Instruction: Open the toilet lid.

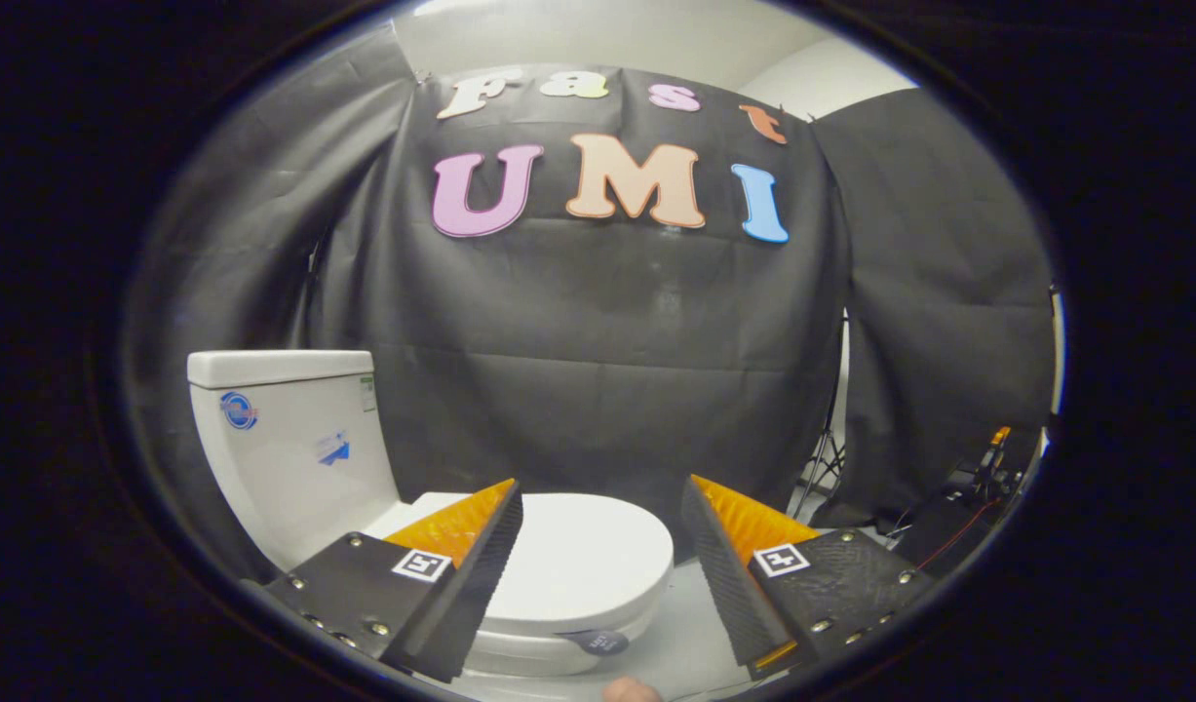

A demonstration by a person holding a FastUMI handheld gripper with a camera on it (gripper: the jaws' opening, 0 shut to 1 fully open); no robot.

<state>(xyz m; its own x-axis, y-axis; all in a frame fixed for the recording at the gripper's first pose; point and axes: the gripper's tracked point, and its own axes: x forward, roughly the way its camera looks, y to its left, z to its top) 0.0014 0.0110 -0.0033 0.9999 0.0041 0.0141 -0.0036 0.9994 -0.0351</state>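
Gripper (602,546) fingers spread wide, holding nothing; the white glossy oval toilet lid (578,556) lies flat and closed on the bowl, just ahead of and below the fingers, its rounded front edge nearest them; its long axis runs back-left toward the white ceramic cistern (286,439); hinge judged at that far end.

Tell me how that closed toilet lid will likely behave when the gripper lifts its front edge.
The toilet lid looks like smooth, glossy, rigid plastic, so it should probably stay stiff but may slip on the fingers. Lying flat beside the tank, it likely swings up rather than lifting free. The gripper is open, not touching it.
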